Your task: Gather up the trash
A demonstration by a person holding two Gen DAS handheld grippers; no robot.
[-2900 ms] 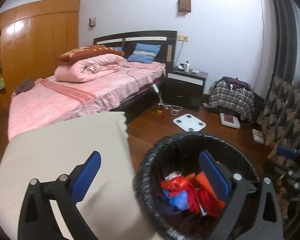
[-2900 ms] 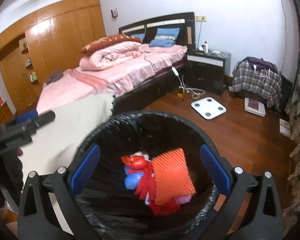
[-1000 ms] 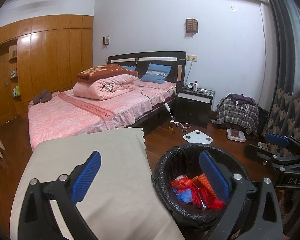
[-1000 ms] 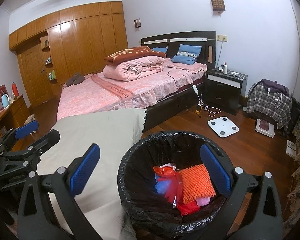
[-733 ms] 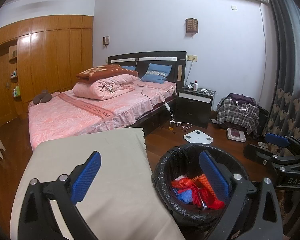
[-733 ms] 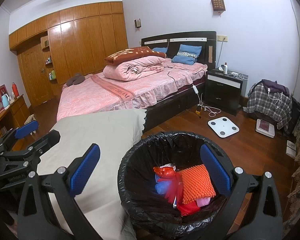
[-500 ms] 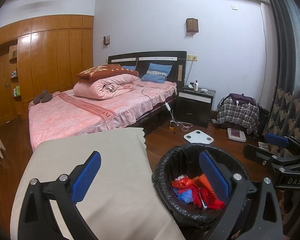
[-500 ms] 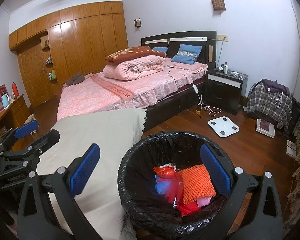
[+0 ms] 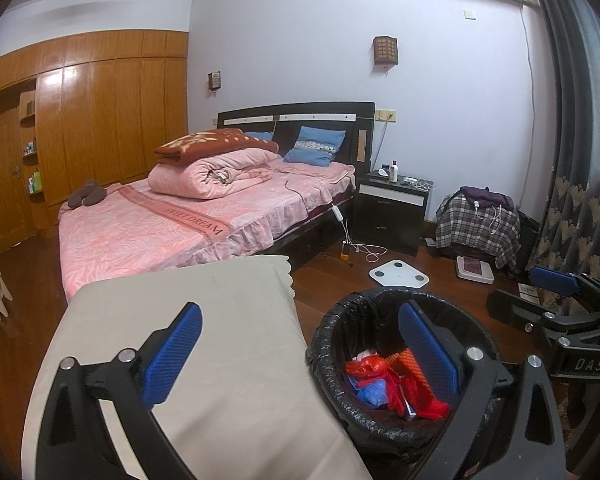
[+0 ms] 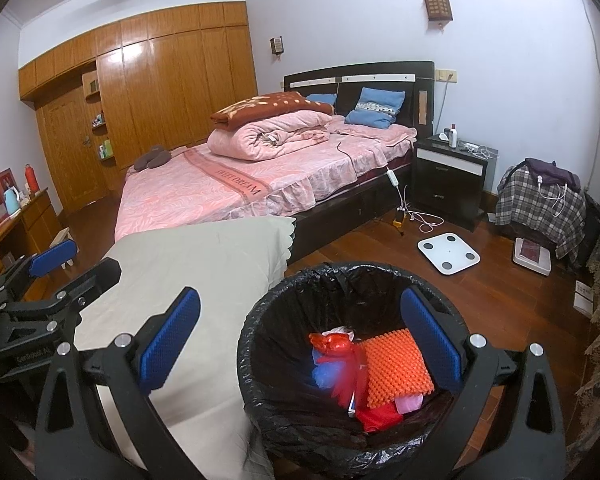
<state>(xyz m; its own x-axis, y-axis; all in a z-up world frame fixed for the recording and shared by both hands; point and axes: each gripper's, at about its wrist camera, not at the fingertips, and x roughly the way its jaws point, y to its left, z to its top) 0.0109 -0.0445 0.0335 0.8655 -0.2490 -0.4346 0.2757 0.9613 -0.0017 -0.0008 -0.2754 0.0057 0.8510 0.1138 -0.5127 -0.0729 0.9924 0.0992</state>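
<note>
**Both grippers held above table and bin, empty**

The left gripper (image 9: 296,354) hangs over the cloth-covered table (image 9: 204,320), fingers spread wide, holding nothing. Just right of the table's edge stands the trash bin (image 10: 340,280), holding red and orange trash (image 10: 394,364). The right gripper (image 10: 298,340) gapes empty above its rim. Bare wooden floor (image 10: 500,300) lies beyond. Both have risen since three seconds ago.

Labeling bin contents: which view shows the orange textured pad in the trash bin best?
Right wrist. It looks down into the bin, showing the orange textured pad almost whole. In the left wrist view, the left gripper's blue finger hides all but a sliver.
</note>
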